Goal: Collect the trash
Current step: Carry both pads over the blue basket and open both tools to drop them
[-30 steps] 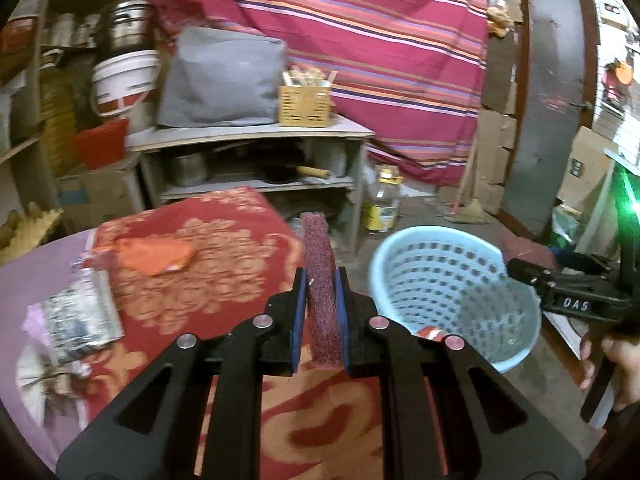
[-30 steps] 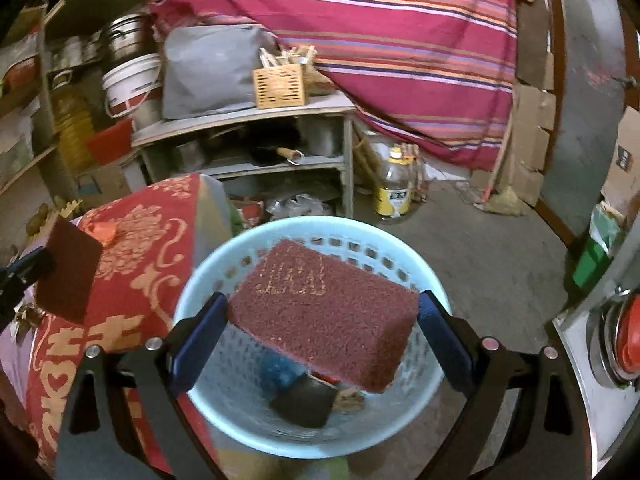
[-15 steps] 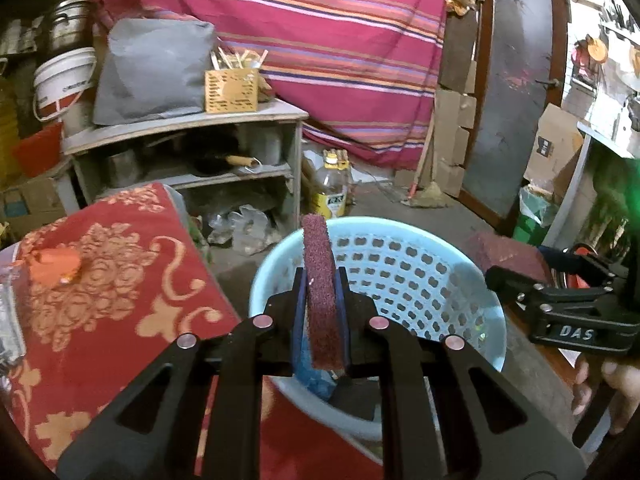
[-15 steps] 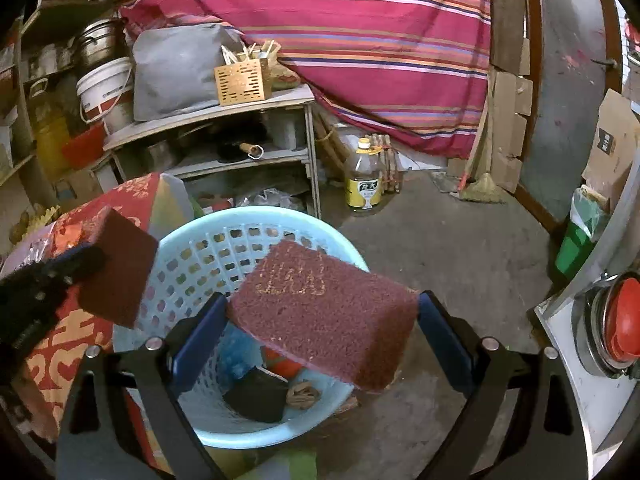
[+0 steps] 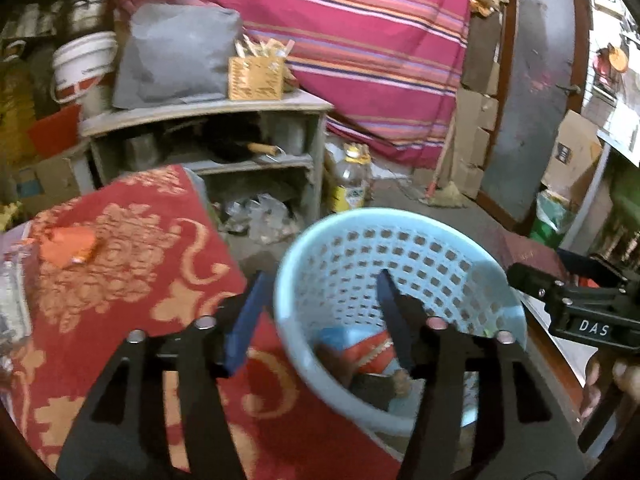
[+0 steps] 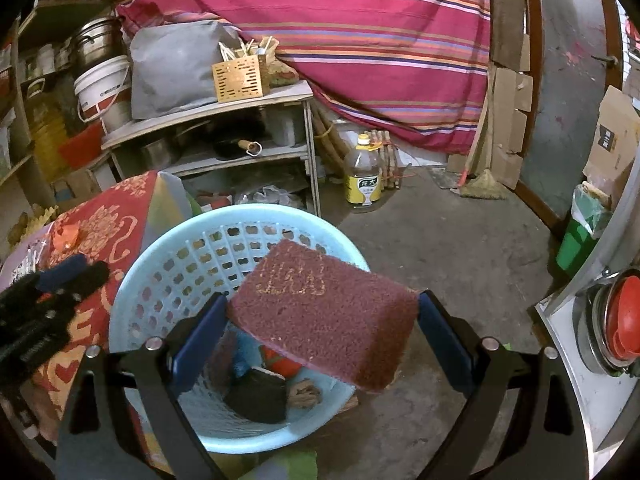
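Note:
A light blue basket (image 5: 400, 216) (image 6: 240, 212) stands beside the red-clothed table (image 5: 120, 280), with several bits of trash inside. My left gripper (image 5: 322, 280) (image 6: 60, 276) hangs over the basket's near rim. Its jaws are opening and nothing is between them. My right gripper (image 6: 320, 300) (image 5: 580, 304) is shut on a maroon scouring pad (image 6: 324, 312) (image 5: 528, 252) above the basket's right side. Another maroon piece (image 6: 222, 356) lies in the basket, half hidden by a finger. An orange wrapper (image 5: 68, 246) and a silvery packet (image 5: 12, 300) lie on the table.
Behind the basket are a grey shelf unit (image 6: 224, 108), an oil bottle (image 6: 362, 176) on the concrete floor and a broom (image 6: 482, 184). A green bin (image 6: 576, 240) stands at the right. A striped cloth hangs at the back.
My left gripper swung from over the table to over the basket, then its jaws opened and the maroon pad left them. The right gripper still holds its pad.

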